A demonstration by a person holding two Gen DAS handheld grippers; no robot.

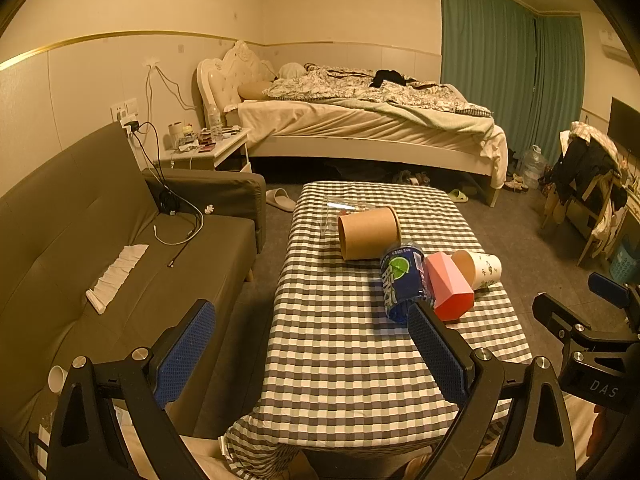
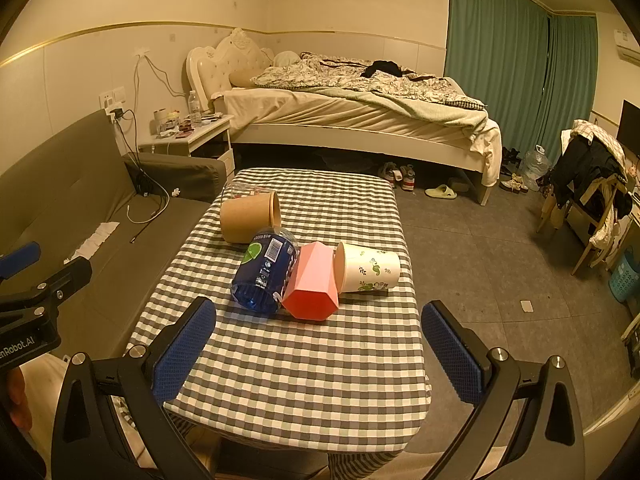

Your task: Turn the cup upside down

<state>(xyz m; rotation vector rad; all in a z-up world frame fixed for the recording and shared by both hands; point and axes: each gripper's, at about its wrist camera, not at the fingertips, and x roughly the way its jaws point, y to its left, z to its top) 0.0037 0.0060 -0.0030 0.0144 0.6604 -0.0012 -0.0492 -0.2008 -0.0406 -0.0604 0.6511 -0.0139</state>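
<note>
Mid-bench, five cups on their sides in touching row: clear cup (image 2: 244, 191) farthest, then brown cup (image 2: 249, 218), blue cup (image 2: 264, 270), pink cup (image 2: 313, 286), white cup (image 2: 370, 268) at right. Left gripper (image 1: 312, 354) fingers (image 1: 185, 354) spread wide, empty, right finger overlapping blue cup in its view. Right gripper (image 2: 318, 354) fingers (image 2: 452, 354) wide apart, empty, short of cups. Checked cloth covers bench (image 2: 300, 392).

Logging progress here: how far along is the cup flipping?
Nothing looks done: the brown cup, blue cup, pink cup and white cup all lie sideways. Nothing is in hand; left gripper and right gripper are open. All flips remain.
</note>
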